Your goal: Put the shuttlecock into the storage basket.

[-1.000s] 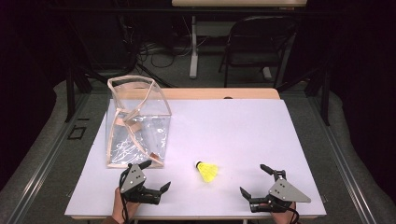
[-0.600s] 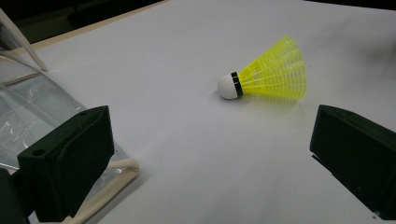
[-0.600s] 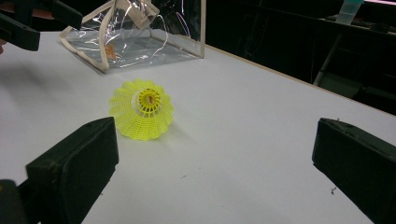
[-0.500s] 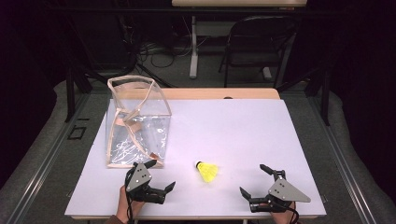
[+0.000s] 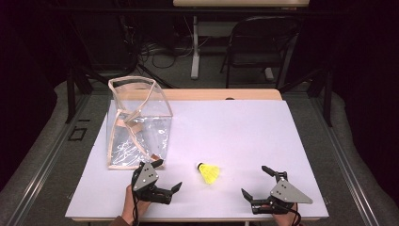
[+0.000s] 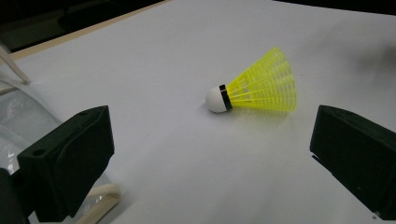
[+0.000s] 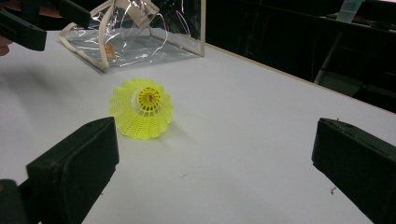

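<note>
Near the front edge of the surface [image 5: 282, 127], the left gripper [image 5: 161, 181] and the right gripper [image 5: 259, 184] both have their fingers spread wide — they hold nothing. Between them, a little farther in, the yellow shuttlecock [image 5: 209, 172] lies on its side. Beyond the left gripper, toward the left edge, stands the clear plastic bag [image 5: 137, 123] — upright, its mouth open.

Table [image 5: 244, 127] brightly lit, surroundings dark; soft shadows, near jaws blurred.
</note>
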The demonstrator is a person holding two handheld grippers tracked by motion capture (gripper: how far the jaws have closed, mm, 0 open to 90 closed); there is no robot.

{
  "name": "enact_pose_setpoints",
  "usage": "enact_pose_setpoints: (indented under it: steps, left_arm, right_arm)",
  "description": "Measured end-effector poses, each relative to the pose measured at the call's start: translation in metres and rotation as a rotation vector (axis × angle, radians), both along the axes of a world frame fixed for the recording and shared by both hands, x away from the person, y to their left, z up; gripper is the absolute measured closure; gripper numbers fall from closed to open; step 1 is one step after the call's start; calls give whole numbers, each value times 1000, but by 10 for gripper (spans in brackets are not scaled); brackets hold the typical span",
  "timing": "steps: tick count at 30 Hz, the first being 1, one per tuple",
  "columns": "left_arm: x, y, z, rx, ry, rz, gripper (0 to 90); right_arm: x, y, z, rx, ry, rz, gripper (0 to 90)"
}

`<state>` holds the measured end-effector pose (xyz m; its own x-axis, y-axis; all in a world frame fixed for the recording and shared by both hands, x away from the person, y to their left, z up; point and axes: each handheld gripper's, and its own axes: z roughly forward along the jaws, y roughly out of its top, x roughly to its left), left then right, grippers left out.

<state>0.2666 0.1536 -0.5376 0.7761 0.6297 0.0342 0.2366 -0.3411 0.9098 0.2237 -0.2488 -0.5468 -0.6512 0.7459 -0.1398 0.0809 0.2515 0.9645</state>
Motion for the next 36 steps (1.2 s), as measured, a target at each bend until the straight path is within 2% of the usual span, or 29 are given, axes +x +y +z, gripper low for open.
enact_pose_setpoints:
  steps: [15,36]
  left_arm:
    - [5,-19,6,1,-7,-27,0]
    - [11,-47,12,26,-9,-71,0]
  right_arm:
    - [1,0,0,-2,4,1,4]
    - [1,0,-1,-5,9,-2,6]
